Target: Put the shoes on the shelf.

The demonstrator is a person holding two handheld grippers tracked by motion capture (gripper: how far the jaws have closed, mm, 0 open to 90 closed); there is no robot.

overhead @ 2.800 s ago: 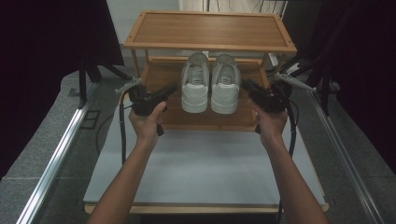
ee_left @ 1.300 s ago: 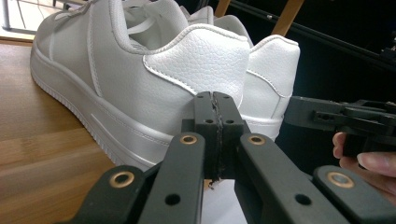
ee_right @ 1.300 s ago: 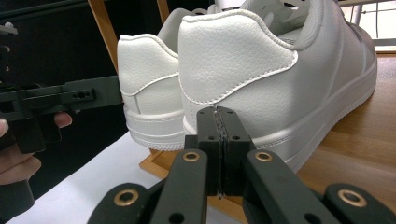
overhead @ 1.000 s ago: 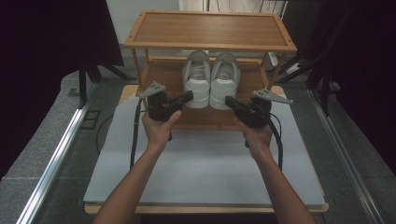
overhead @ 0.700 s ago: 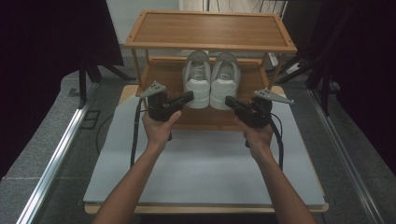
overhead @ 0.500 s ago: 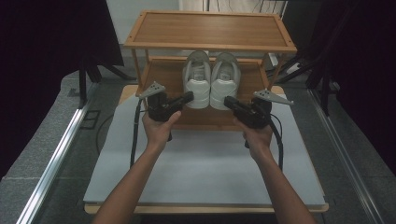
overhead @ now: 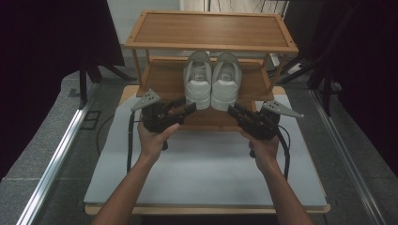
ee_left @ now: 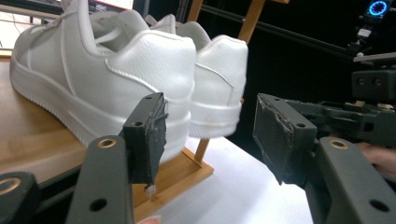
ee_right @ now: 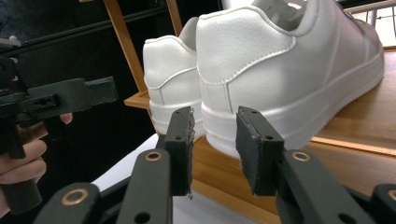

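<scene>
Pair of white leather low-top sneakers (overhead: 212, 83) on middle wooden rack shelf (overhead: 162, 79): my left gripper (overhead: 189, 108) and right gripper (overhead: 233, 110), moved inward, now flank the heels, jaws spread, empty, approach apparently complete.

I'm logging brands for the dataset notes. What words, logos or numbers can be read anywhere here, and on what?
None can be read.
White shoes: plain heels and sides, no lettering or logo shows.
Wooden rack: no label.
Left gripper and right gripper: no markings show.
</scene>
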